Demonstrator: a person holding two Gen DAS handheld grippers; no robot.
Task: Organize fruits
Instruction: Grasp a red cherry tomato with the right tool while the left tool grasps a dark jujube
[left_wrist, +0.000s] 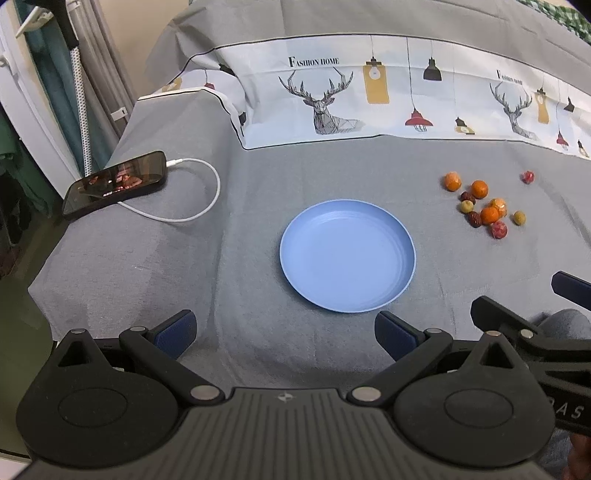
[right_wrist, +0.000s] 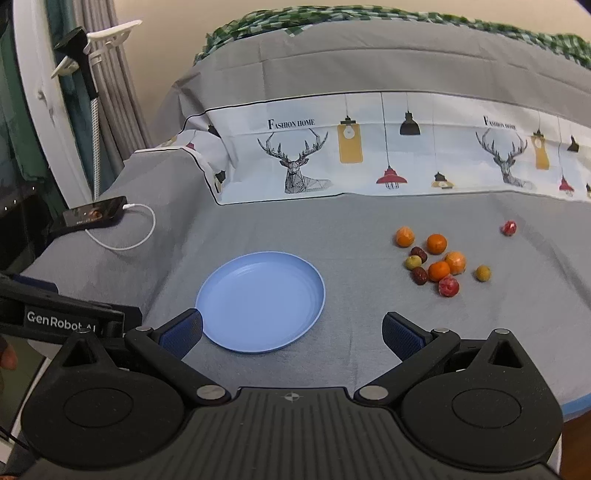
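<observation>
An empty blue plate (left_wrist: 325, 258) lies on the grey bed cover; it also shows in the right wrist view (right_wrist: 236, 295). To its right lies a loose cluster of small fruits (left_wrist: 480, 206) (right_wrist: 436, 262): orange tangerines, dark red dates, greenish and red ones. One red fruit (left_wrist: 527, 177) (right_wrist: 509, 228) lies apart, further right. My left gripper (left_wrist: 284, 334) is open and empty, just short of the plate's near rim. My right gripper (right_wrist: 291, 334) is open and empty, near the plate's right front edge; its fingers (left_wrist: 495, 310) show in the left wrist view.
A phone (left_wrist: 114, 181) (right_wrist: 94, 216) on a white charging cable (left_wrist: 199, 206) lies at the bed's left edge. A folded printed quilt (left_wrist: 369, 92) (right_wrist: 369, 147) crosses the back. A stand and curtains are at the far left.
</observation>
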